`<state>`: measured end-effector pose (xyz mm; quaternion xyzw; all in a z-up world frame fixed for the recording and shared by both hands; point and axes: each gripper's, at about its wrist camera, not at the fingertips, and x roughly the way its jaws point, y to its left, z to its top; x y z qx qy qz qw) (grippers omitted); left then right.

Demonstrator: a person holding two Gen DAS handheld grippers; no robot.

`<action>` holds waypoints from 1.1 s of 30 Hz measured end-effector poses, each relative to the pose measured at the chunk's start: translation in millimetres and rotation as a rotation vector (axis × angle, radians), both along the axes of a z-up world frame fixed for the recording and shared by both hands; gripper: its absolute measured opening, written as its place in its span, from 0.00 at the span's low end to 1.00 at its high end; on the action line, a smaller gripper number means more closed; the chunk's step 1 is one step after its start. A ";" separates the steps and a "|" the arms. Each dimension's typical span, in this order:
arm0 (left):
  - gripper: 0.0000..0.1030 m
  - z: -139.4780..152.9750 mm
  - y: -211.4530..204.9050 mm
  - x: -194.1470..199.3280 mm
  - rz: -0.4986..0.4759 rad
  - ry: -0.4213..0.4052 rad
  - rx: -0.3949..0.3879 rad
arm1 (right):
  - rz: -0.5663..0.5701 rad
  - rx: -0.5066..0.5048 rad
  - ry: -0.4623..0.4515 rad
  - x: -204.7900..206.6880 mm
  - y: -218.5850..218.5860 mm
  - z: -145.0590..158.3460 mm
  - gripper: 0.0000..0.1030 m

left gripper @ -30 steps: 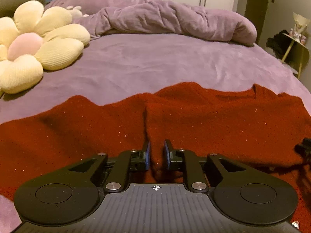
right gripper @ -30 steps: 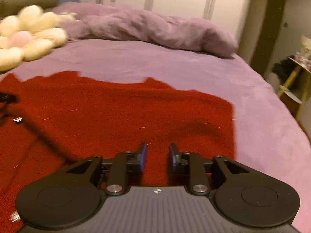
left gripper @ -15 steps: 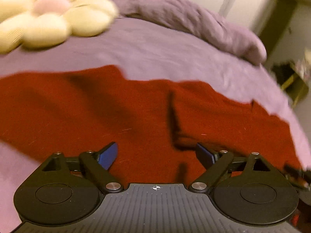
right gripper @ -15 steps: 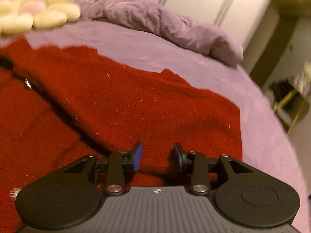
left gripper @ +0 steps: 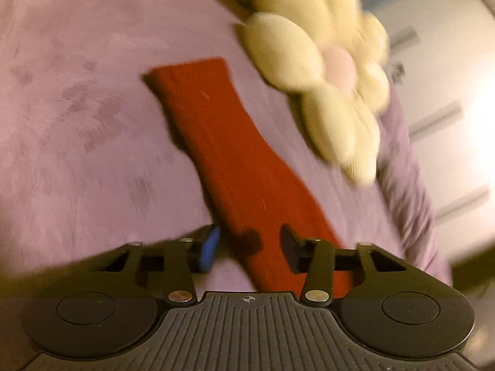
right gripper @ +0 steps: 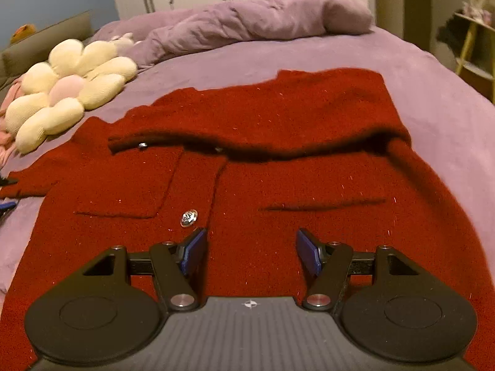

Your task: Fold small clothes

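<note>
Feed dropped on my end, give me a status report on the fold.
Left gripper open over sleeve, jaws just closing. Right gripper open, just opening, above red cardigan, nothing held. Flower cushion beside sleeve.

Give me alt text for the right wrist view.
A red knit cardigan lies spread on a purple bed, one sleeve folded across its chest. The right gripper hovers open above its hem beside a silver button; a flower-shaped cushion sits left.
</note>
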<state>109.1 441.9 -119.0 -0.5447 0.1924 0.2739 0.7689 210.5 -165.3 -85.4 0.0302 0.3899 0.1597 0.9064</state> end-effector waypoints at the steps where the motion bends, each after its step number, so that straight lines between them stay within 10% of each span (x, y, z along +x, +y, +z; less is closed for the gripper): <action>1: 0.37 -6.5 11.5 -1.9 0.041 -0.038 -0.058 | -0.007 0.002 0.002 -0.3 0.3 -0.2 0.62; 10: 0.11 -26.8 44.5 4.2 0.124 -0.123 -0.177 | -0.024 0.001 0.017 0.9 1.3 -2.6 0.63; 17: 0.10 61.1 -15.8 40.5 -0.153 -0.090 0.235 | -0.024 0.013 0.008 2.0 0.1 -3.1 0.63; 23: 0.11 137.3 -173.4 114.3 -0.572 -0.170 0.579 | -0.036 0.053 0.001 3.2 -6.0 2.2 0.62; 26: 0.17 136.2 -261.2 147.2 -0.750 -0.158 0.670 | -0.048 0.076 -0.008 3.1 -14.3 6.6 0.62; 29: 0.58 107.3 -324.6 170.9 -0.897 -0.091 0.702 | -0.057 0.087 -0.016 6.2 -22.6 10.6 0.62; 33: 0.56 68.7 -343.3 167.2 -0.924 0.048 0.650 | -0.041 0.091 -0.042 16.0 -29.2 19.3 0.62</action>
